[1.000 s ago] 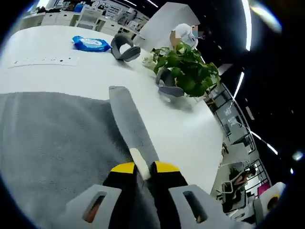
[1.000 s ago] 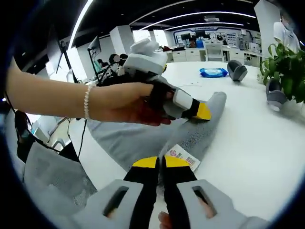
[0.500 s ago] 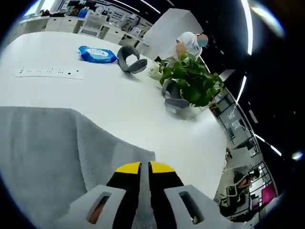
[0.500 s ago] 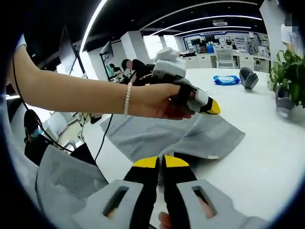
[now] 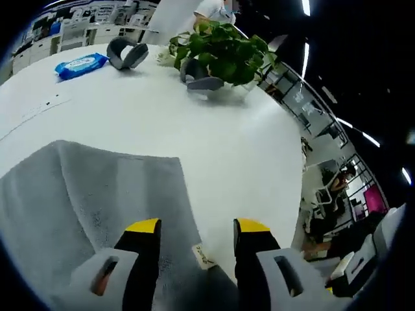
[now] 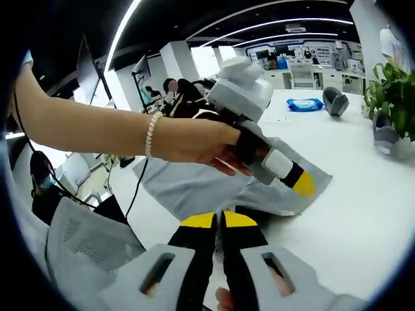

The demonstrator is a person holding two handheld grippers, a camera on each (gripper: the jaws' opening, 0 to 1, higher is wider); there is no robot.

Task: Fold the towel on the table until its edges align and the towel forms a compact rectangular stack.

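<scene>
Grey towel: lies on the white tabletop as a partly folded, layered sheet; from the left gripper view its far edge runs straight and a small label shows at the near corner between my fingers.
Left gripper: fingers spread apart and released, straddling that labelled corner just above the cloth; nothing is in them.
Right gripper: fingers pressed together at the towel's near edge; I judge they pinch the cloth, though the fold beneath them is dark and I cannot be fully sure.
Other gripper in the right gripper view: my left hand carries it low over the folded corner.
Step in hand: I read this as setting down one fold and preparing the next grasp.
Doing it well: I should keep the right pinch firm as an anchor, check the laid corner sits square over the layer below, then take the next corner close to its edge so both layers lift together without dragging.
Watch: the potted plant and the blue packet stand well apart from the towel.
</scene>
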